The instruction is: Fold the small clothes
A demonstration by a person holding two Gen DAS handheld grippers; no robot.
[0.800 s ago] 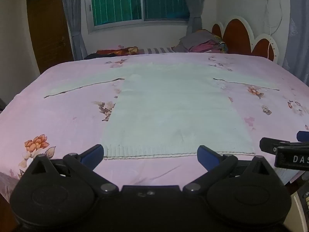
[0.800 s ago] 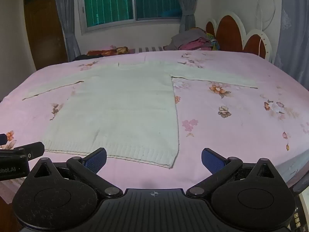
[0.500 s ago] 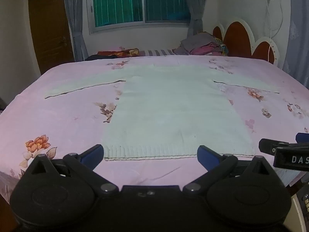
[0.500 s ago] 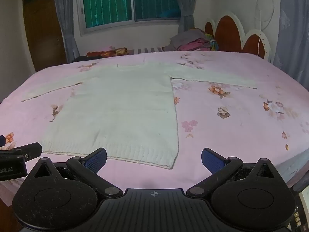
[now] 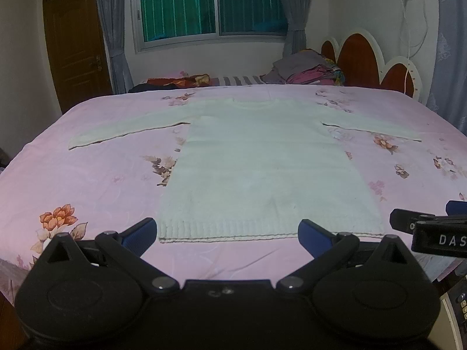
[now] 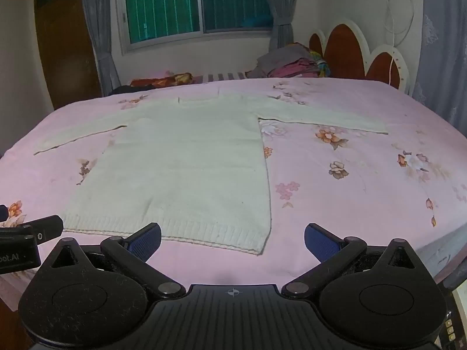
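A pale cream long-sleeved sweater [image 5: 256,163] lies flat on the pink floral bedsheet [image 5: 87,180], sleeves spread to both sides and hem toward me. It also shows in the right wrist view [image 6: 181,169]. My left gripper [image 5: 227,230] is open and empty, hovering just short of the hem. My right gripper [image 6: 233,239] is open and empty, near the hem's right corner [image 6: 256,250]. The right gripper's side shows in the left wrist view [image 5: 432,227], and the left gripper's side in the right wrist view [image 6: 26,239].
A pile of folded clothes [image 5: 306,70] sits at the bed's far right by the headboard [image 5: 359,58]. Dark and striped fabrics [image 5: 175,81] lie along the far edge. A door [image 5: 76,46] and a curtained window [image 5: 210,3] stand behind.
Both grippers have tilted up and drawn back slightly; the sweater sits lower in view. Nothing was grasped.
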